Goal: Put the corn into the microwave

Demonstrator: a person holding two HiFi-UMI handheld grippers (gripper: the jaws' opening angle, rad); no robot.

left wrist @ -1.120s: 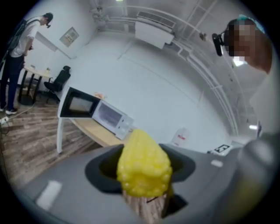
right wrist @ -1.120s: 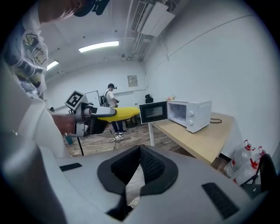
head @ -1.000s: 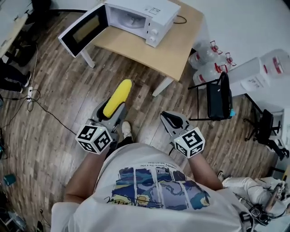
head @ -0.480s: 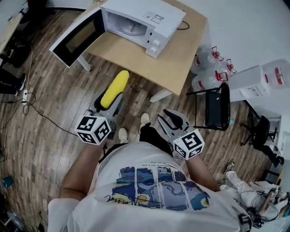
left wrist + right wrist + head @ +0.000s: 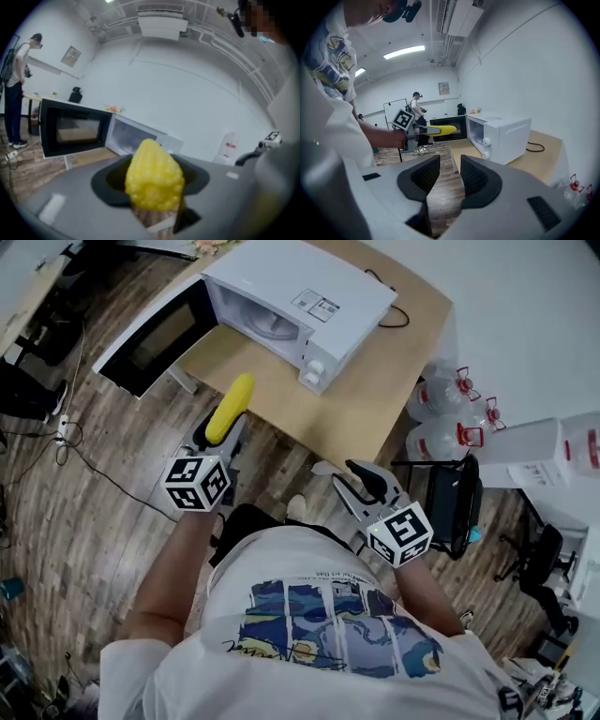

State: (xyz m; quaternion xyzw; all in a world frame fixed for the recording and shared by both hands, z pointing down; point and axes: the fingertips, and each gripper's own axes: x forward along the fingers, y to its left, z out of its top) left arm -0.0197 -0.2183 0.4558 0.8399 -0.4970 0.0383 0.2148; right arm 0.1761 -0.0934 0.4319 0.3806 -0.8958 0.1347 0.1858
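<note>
A yellow corn cob (image 5: 230, 409) sticks out forward from my left gripper (image 5: 217, 432), which is shut on its lower end. The cob hangs just at the near edge of the wooden table (image 5: 349, 413). On that table stands the white microwave (image 5: 309, 296) with its door (image 5: 150, 334) swung wide open to the left and the cavity showing. In the left gripper view the corn (image 5: 154, 176) fills the space between the jaws. My right gripper (image 5: 354, 476) hovers over the floor by the table's front; its jaws are opening with nothing between them (image 5: 450, 173).
Water jugs (image 5: 450, 399) and a black chair (image 5: 455, 498) stand right of the table. A white container (image 5: 562, 451) sits further right. Cables (image 5: 66, 442) trail on the wooden floor at the left. A person (image 5: 14, 89) stands far behind the microwave.
Both grippers have moved forward toward the table and microwave, the corn going along in the left one. The right gripper's jaws have gone from shut to apart.
</note>
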